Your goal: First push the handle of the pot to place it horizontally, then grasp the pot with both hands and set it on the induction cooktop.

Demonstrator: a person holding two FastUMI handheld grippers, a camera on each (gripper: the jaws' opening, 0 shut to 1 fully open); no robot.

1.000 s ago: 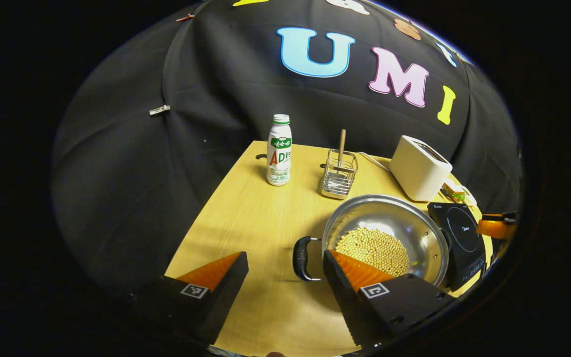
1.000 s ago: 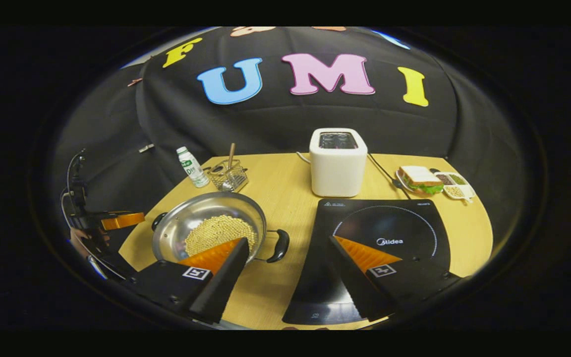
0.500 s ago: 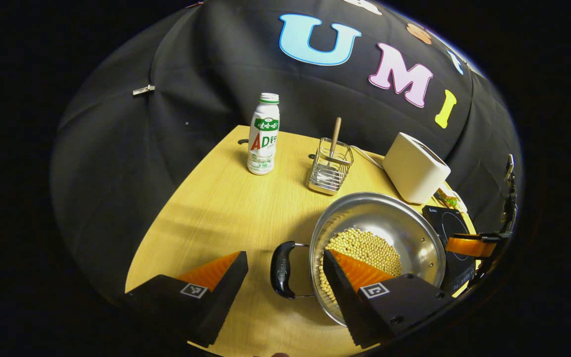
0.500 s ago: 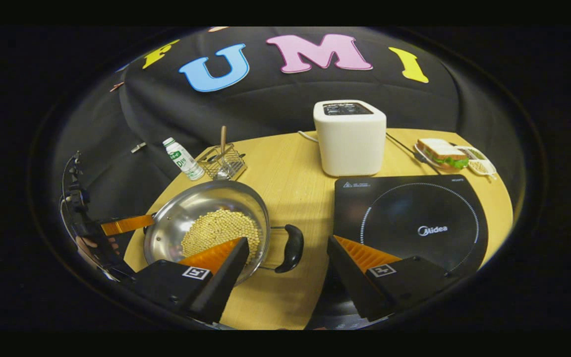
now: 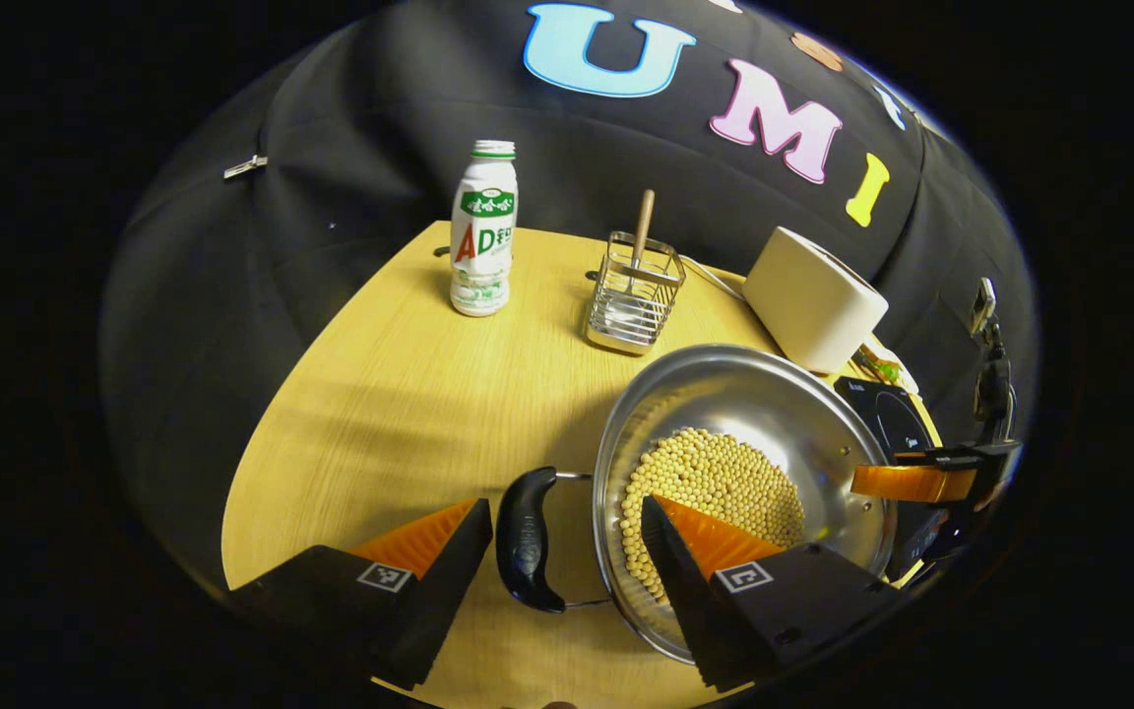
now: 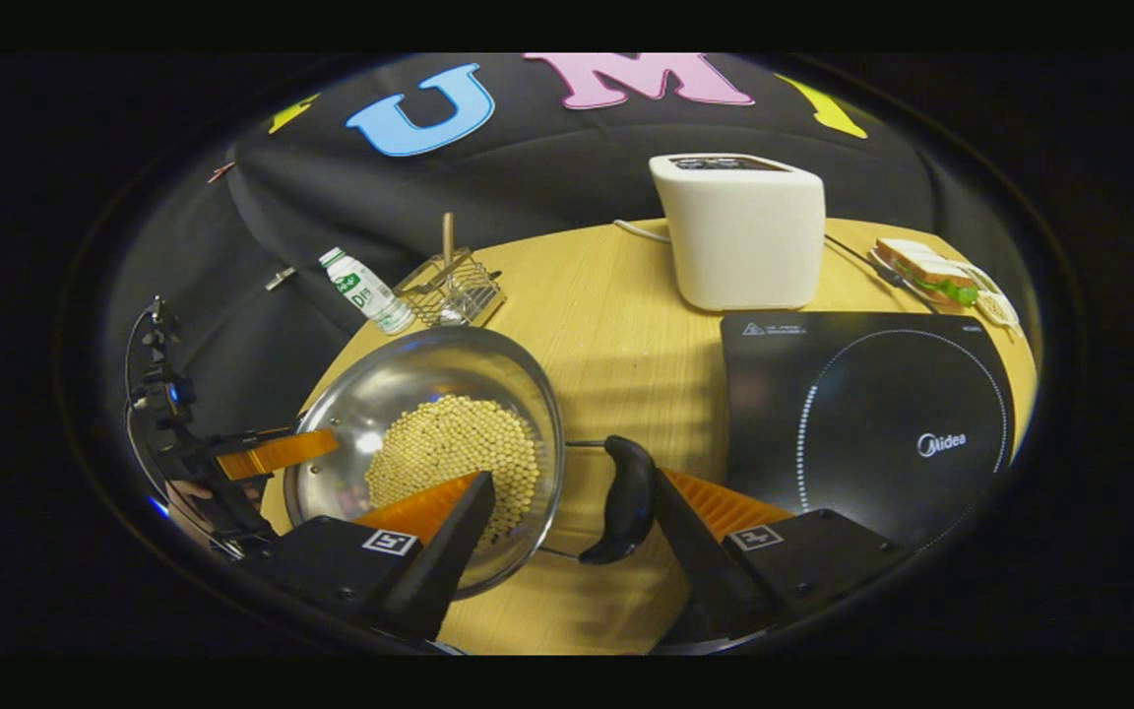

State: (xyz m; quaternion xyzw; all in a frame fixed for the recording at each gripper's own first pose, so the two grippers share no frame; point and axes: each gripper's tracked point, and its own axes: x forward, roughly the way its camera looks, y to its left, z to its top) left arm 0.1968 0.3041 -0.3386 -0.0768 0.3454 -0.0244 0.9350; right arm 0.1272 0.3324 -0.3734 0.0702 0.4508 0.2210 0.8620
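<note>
Pot [image 5: 744, 463] of beans is sat on table [image 5: 400, 394] left of cooktop [image 6: 872, 423], handles sideways. Left gripper [image 5: 567, 532] and right gripper [image 6: 572, 512] are spread, each straddling a handle for a two-sided lift; nothing pinched yet.

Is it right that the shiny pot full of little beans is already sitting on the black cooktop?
Not quite. The pot does hold little beans, but it sits on the wooden table, beside the black cooktop, not on it. The right gripper view shows this.
</note>
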